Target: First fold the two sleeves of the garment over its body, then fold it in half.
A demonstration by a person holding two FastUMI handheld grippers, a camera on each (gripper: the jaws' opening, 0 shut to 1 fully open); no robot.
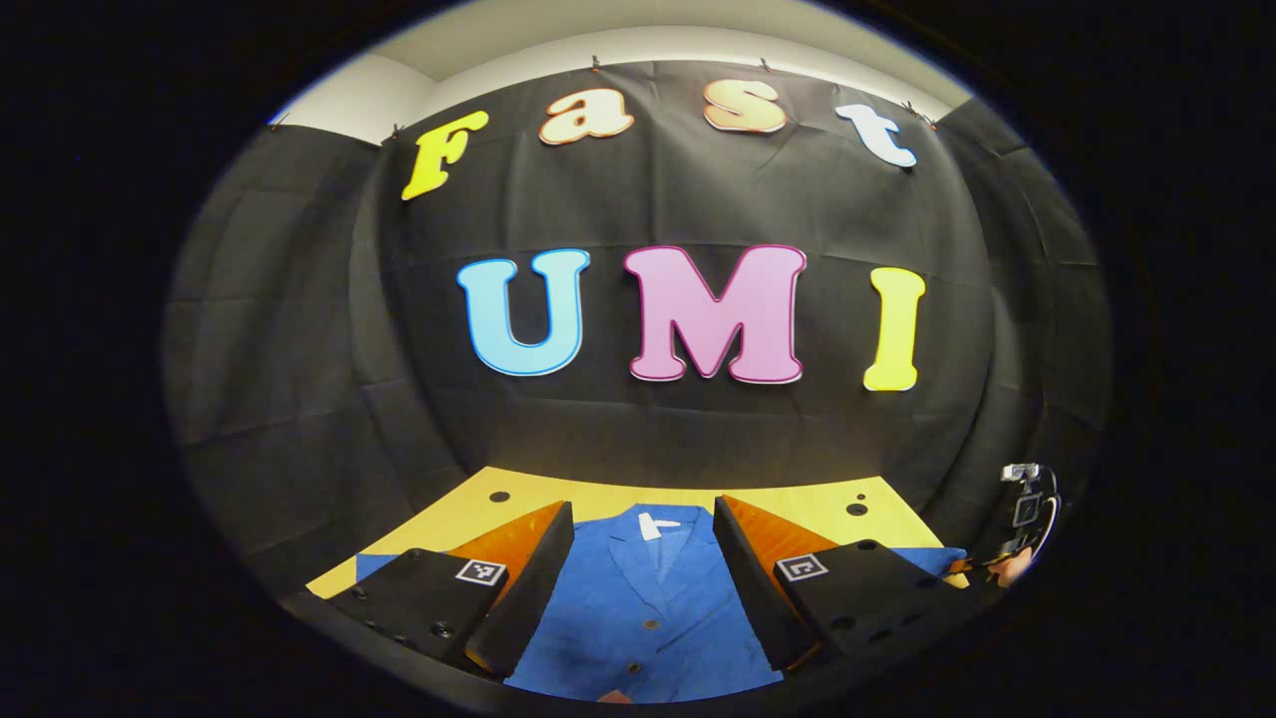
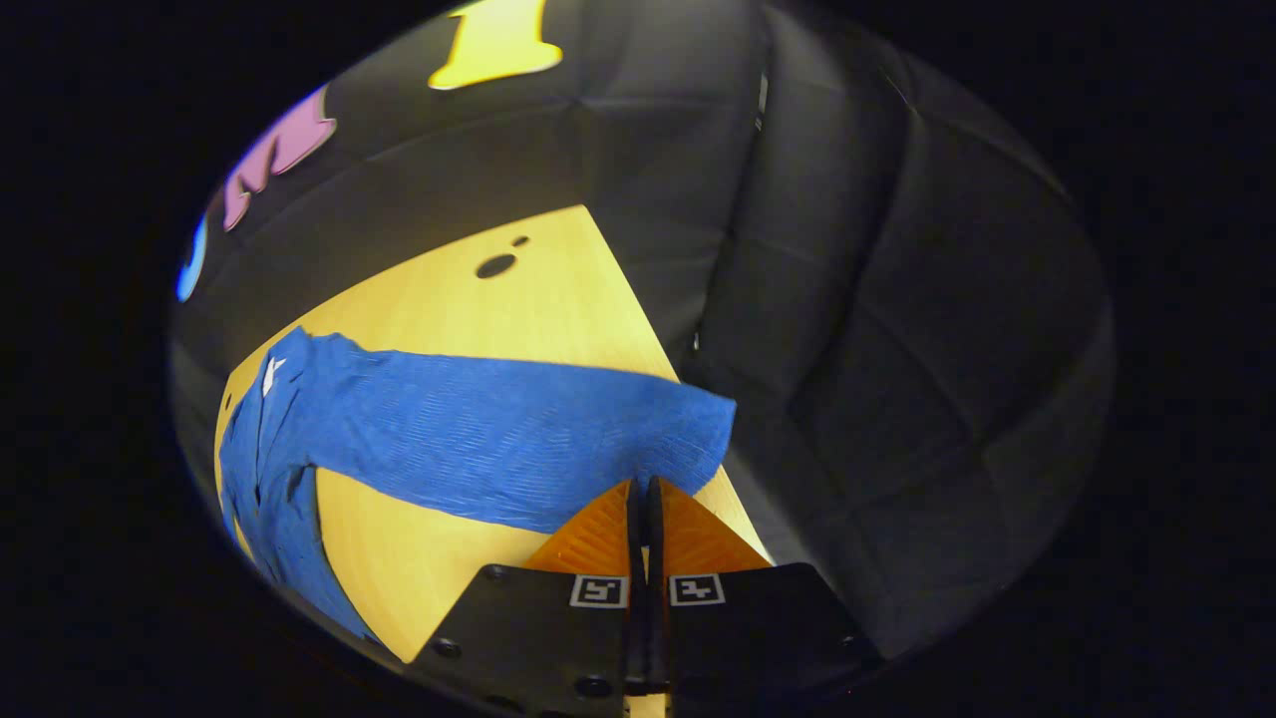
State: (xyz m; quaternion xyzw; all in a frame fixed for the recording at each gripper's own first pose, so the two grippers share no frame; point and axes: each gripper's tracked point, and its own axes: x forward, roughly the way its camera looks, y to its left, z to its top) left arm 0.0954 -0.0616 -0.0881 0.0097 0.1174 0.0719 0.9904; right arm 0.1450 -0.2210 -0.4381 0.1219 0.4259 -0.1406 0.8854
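So the yellow table takes up the whole floor of the booth and the blue garment is spread flat on it, front side up, collar toward the far wall, buttons down the middle. That flat layout makes sense since both sleeves have to come in over the body before the halfway fold, and neither looks folded yet. The right sleeve is stretched straight out to the table's side edge, cuff basically at the lip. The right gripper is parked right at that cuff with its fingers pinched together. Looks like the edge of the fabric is between them, but the tips hide the contact, so I can't swear it's actually got cloth. My guess is it's lined up there to drag the sleeve back across the chest. The left gripper hangs above the middle of the shirt with its fingers spread wide and nothing in them, probably waiting its turn. Not much in the way: just a few dark holes in the tabletop near the far edge, well apart from the shirt.
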